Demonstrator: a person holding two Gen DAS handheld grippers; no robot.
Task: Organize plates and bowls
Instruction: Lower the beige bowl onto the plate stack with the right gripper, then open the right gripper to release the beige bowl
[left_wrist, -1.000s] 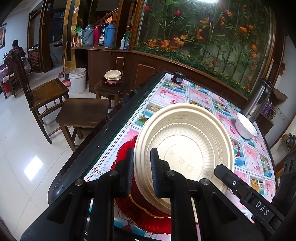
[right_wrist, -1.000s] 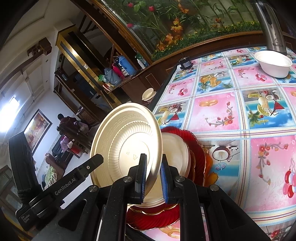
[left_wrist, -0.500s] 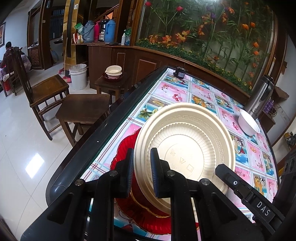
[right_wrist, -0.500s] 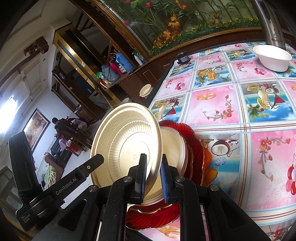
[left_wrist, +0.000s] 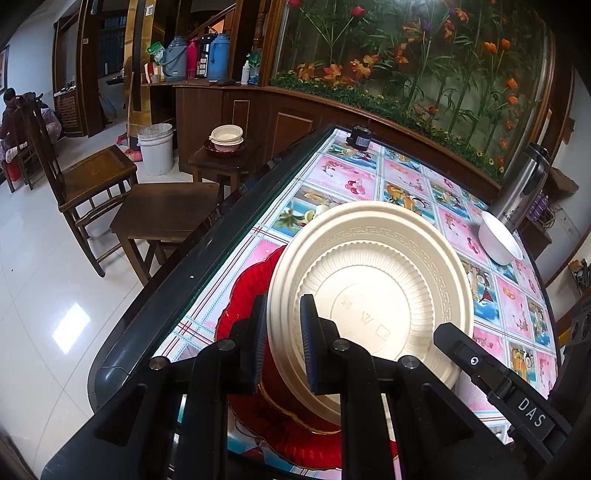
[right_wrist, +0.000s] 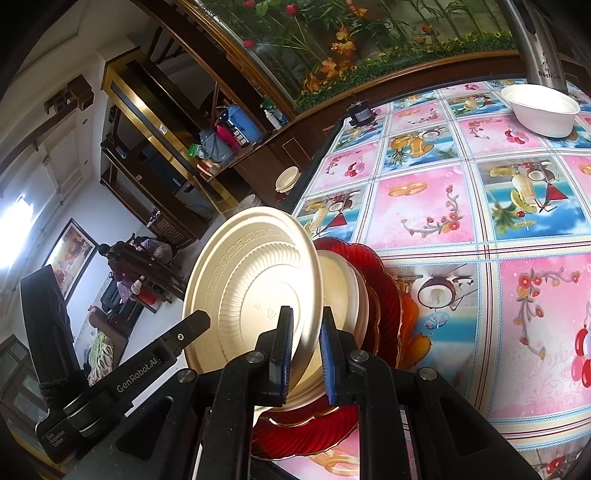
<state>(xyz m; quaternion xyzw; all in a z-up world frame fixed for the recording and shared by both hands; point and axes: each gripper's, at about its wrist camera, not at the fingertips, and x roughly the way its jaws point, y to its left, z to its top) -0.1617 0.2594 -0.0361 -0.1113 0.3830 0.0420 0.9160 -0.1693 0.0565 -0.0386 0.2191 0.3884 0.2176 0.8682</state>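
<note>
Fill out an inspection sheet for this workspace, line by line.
Surface: table under a fruit-print cloth.
Job's things: cream plate held tilted above a red plate stack; white bowl far side.
Clutter: steel flask, small black device.
Grippers: left gripper and right gripper both clamp the cream plate's rim.
Cables: nothing seen.
Surroundings: wooden chair, white bucket, flower display.
</note>
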